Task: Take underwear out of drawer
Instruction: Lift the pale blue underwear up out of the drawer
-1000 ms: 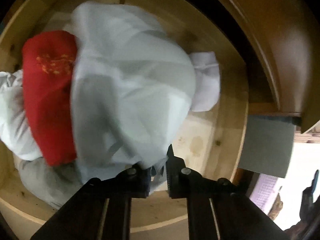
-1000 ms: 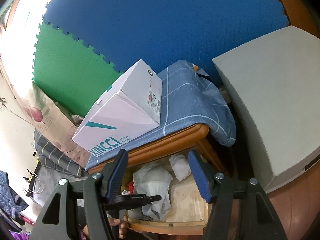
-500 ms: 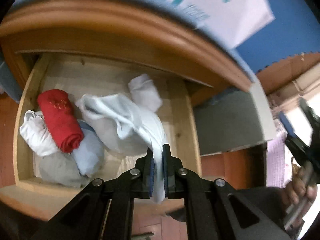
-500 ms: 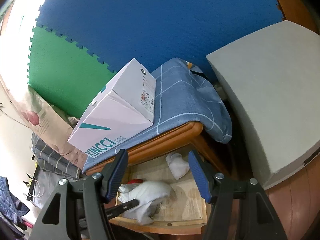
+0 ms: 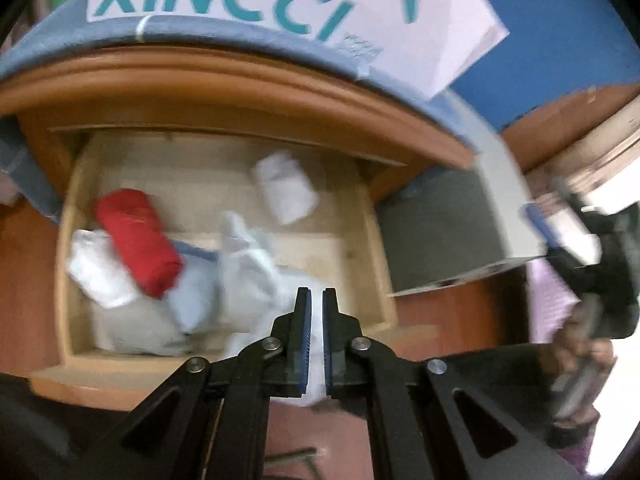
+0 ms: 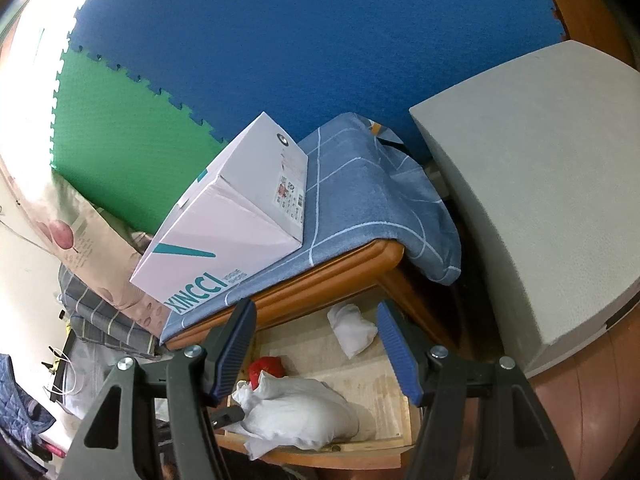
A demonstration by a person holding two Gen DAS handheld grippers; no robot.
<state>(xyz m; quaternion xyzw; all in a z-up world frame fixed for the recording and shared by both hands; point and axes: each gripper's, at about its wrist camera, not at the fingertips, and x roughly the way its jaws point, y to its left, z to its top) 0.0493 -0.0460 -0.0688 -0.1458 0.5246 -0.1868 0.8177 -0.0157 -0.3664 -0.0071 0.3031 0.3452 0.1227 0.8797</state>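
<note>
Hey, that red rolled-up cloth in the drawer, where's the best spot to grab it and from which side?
Grab the red roll across its middle, coming down from above through the open top of the drawer. It lies flat as a snug cylinder on top of the paler clothes, so the right tool, standing open, could probably straddle its narrow width. Its ends look less firm and may unroll.

The left gripper (image 5: 316, 312) has black linkage arms with silver screws. Its fingers (image 5: 305, 320) carry ribbed blue pads. The right gripper (image 6: 316, 354) looks alike.
</note>
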